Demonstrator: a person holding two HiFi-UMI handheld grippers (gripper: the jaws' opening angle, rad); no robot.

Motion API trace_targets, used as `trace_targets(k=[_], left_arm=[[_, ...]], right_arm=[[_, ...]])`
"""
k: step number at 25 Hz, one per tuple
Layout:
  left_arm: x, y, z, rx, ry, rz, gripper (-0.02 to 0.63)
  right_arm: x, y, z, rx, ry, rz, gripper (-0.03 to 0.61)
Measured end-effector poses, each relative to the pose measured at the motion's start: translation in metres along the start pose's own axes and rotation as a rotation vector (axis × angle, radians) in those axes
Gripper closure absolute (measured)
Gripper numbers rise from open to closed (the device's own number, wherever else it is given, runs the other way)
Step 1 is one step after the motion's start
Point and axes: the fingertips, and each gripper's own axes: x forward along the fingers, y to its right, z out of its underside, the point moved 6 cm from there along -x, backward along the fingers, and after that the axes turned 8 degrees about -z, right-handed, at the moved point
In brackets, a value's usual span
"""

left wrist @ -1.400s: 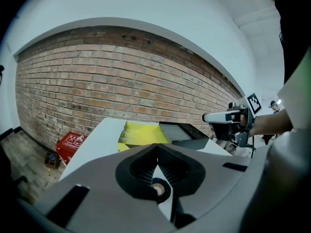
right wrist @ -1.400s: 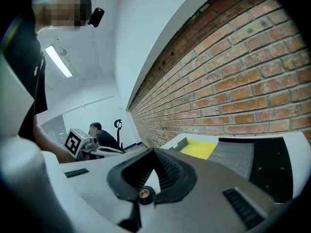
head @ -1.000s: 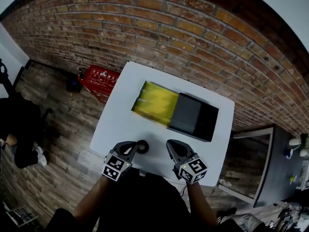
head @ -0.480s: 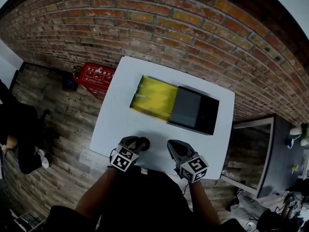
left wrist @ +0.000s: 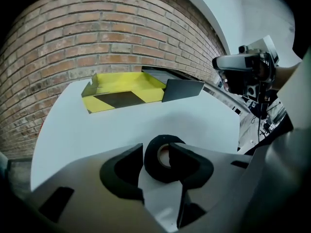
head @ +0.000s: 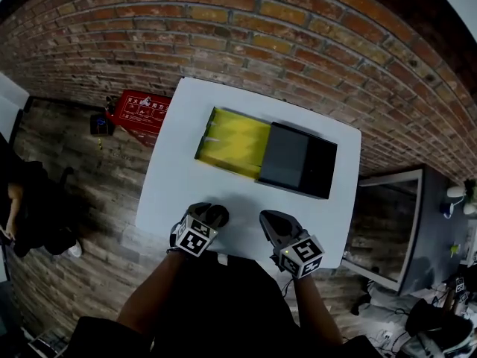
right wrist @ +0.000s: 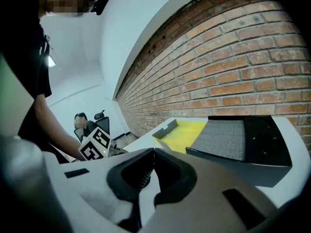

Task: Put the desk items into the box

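Your left gripper's (left wrist: 156, 147) jaws stand spread, having just been opening. The black tape roll (left wrist: 155, 173) sits between them at the tips, on the white table (left wrist: 146, 120). A thin gap shows between the roll and the left pad, and the right pad lies close against the roll's other side without squeezing it. Straight ahead of those tips, well apart across bare tabletop, is the box (left wrist: 124, 84), with its open yellow, black-striped part to the left and its dark grey part (left wrist: 182, 89) to the right. Your right gripper (right wrist: 154, 152) has its fingertips pressed together with nothing between them. It is near the left gripper, off to its right, and the box lies ahead of its tips too. A brick wall (left wrist: 97, 42) rises behind the box.
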Motion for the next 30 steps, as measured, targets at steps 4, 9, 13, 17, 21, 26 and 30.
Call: trace_targets(k=[4, 9, 13, 17, 21, 26, 30], left_arm=[[0.004, 0.003, 0.0, 0.012, -0.046, -0.009, 0.453], [0.008, -0.001, 0.002, 0.007, -0.073, -0.015, 0.453], [0.008, -0.001, 0.0, 0.017, -0.089, -0.006, 0.453], [0.009, -0.002, -0.001, 0.021, -0.102, 0.016, 0.46], [0.009, -0.003, -0.001, 0.037, -0.11, 0.028, 0.468], [0.008, -0.003, -0.002, 0.052, -0.104, 0.031, 0.477], [0.005, -0.005, -0.008, 0.046, -0.083, 0.038, 0.48]], right_arm=[[-0.003, 0.0, 0.003, 0.012, -0.002, 0.006, 0.557], [-0.004, 0.004, 0.006, 0.02, 0.004, 0.014, 0.557], [-0.005, 0.004, 0.006, 0.022, 0.003, 0.018, 0.557], [-0.005, 0.005, 0.006, 0.03, 0.001, 0.026, 0.557], [-0.004, 0.005, 0.004, 0.031, 0.011, 0.031, 0.557], [-0.005, 0.007, 0.003, 0.031, 0.016, 0.04, 0.557], [-0.005, 0.008, 0.0, 0.032, 0.025, 0.045, 0.557]])
